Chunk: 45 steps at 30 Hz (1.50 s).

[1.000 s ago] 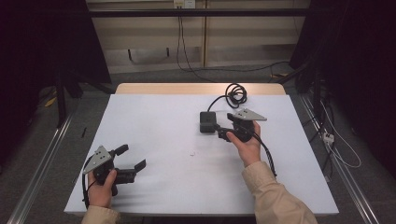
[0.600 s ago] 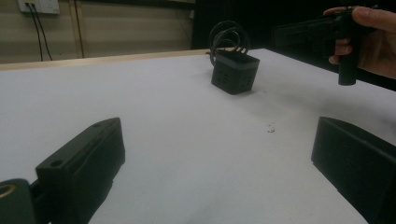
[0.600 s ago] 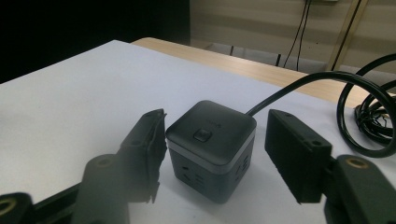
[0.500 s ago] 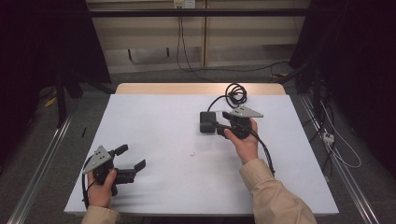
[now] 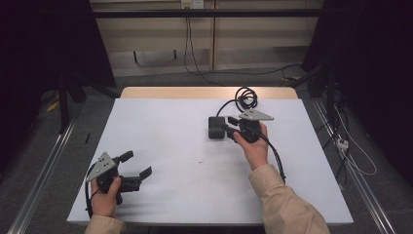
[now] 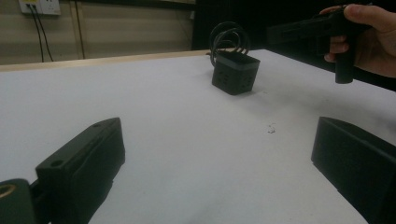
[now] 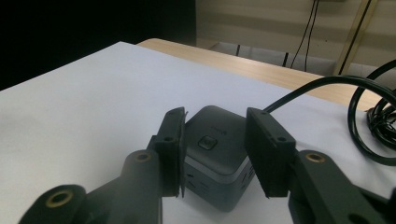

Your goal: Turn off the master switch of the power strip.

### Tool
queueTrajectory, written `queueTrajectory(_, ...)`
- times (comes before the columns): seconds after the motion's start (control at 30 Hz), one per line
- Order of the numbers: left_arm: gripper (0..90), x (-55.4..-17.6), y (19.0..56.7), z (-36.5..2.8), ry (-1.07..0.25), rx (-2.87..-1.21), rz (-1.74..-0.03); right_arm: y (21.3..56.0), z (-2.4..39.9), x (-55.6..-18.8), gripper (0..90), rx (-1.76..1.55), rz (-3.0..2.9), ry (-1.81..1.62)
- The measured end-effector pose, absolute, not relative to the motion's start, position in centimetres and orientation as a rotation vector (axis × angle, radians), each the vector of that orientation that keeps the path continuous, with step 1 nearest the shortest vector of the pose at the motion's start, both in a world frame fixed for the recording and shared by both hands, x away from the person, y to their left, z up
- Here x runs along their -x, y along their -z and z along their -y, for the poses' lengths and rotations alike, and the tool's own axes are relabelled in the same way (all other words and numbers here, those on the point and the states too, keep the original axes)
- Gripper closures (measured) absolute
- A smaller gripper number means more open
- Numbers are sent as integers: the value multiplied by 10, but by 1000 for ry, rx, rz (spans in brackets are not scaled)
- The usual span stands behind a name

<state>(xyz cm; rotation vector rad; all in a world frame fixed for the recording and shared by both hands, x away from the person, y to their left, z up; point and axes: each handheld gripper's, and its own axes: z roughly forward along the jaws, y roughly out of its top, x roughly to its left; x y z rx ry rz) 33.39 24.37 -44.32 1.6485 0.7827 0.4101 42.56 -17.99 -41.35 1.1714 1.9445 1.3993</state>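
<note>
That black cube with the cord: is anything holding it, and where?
Not yet held, it seems. The right hand-held gripper straddles the cube, jaws just closing on opposite sides; the left holds nothing.

Between the matt black plastic jaws of the right gripper (image 7: 215, 149) sat a dark grey, smooth, satin plastic cube-shaped power box (image 7: 217, 156); beyond it trailed a glossy black rubbery cable (image 7: 369, 116) across the matt white table (image 7: 84, 116).

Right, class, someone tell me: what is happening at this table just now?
A person holds a gripper in each hand. The right gripper has just been closing its jaws around a black power cube with a coiled cable; whether both pads press it yet is unclear. The left gripper rests open near the table's front corner, holding nothing.
</note>
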Motion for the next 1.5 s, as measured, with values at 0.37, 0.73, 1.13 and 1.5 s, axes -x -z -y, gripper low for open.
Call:
queueTrajectory(0.37, 23, -334, 443, -244, -410, -1652, -781, 415, 181, -429, 650, -1177, -1954, -1391)
queueTrajectory(0.73, 23, -334, 443, -245, -410, -1652, -781, 415, 178, -434, 738, -1170, -1973, -1391)
queueTrajectory(1.13, 23, -333, 443, -245, -413, -1651, -782, 420, 177, -438, 827, -1177, -1999, -1391)
queueTrajectory(1.5, 23, -333, 443, -245, -415, -1652, -784, 419, 174, -443, 858, -1162, -2006, -1388)
